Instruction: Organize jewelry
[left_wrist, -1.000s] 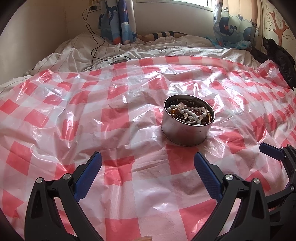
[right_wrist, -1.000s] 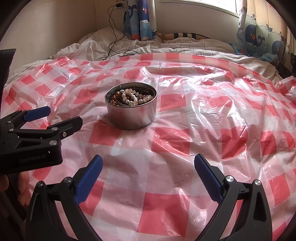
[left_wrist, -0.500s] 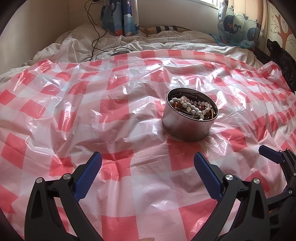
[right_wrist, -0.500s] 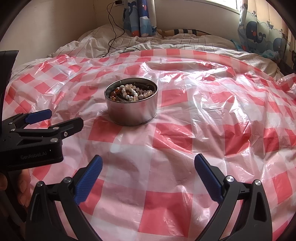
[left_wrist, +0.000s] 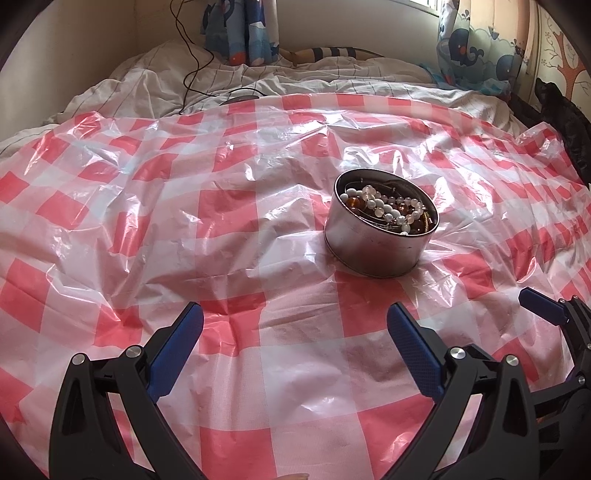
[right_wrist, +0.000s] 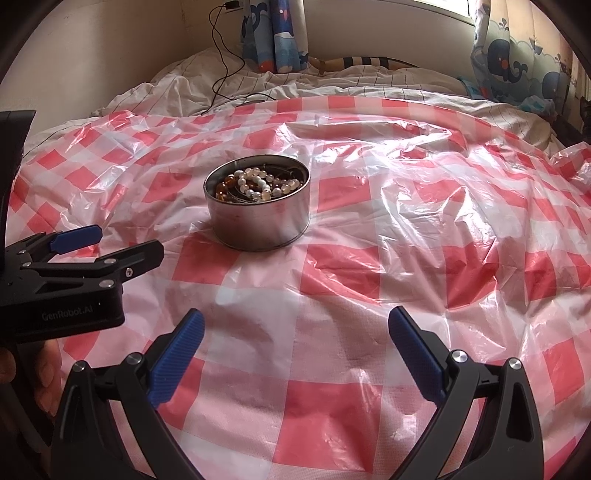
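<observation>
Over the last second we have eased both grippers forward and tipped them down a little, so the round metal tin (left_wrist: 373, 246) now sits larger and lower in both views; nothing has been touched. The tin rests on the red-and-white checked plastic sheet (left_wrist: 229, 206) spread over the bed, ahead and right of the left gripper (left_wrist: 294, 352) and ahead and left of the right gripper (right_wrist: 295, 354). Its bead bracelets (right_wrist: 255, 186), pearly white and amber, lie heaped inside. Both pairs of fingers stand spread wide and hold nothing. We judge the sorting has not begun and this is the approach to a first pick. The only readable writing is "GenRobot.AI" on the left gripper's body in the right wrist view.
</observation>
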